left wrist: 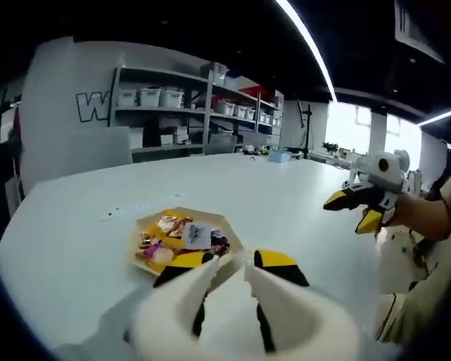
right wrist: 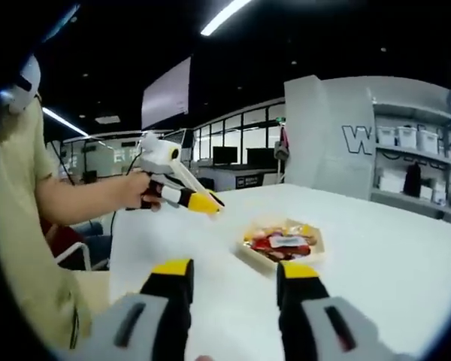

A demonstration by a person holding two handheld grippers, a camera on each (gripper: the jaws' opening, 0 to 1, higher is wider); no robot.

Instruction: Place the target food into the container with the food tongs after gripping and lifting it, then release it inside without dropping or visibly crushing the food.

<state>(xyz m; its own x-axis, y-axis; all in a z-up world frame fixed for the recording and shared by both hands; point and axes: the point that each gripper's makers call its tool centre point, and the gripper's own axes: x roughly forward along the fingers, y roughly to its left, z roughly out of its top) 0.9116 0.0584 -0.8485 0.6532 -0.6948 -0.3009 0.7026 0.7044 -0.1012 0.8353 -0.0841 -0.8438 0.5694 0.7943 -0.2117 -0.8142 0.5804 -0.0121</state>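
While both grippers hung over the white desk (left wrist: 301, 195), nothing was being held. Left gripper (left wrist: 231, 265) had its jaws apart and empty, right by the near edge of the yellow tray (left wrist: 146, 226) of wrapped snacks (left wrist: 188, 235). Right gripper (right wrist: 234, 272) was the same, jaws wide open with the tray ahead between them. A person's hand (right wrist: 139, 192) held the left one. Shelves (left wrist: 195, 113) with bins sat at the back.

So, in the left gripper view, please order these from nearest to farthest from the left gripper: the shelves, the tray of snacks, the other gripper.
1. Tray of snacks, just beyond the left gripper, slightly left.
2. Other gripper, off to the right, in a hand.
3. Shelves, against the far wall past the table.
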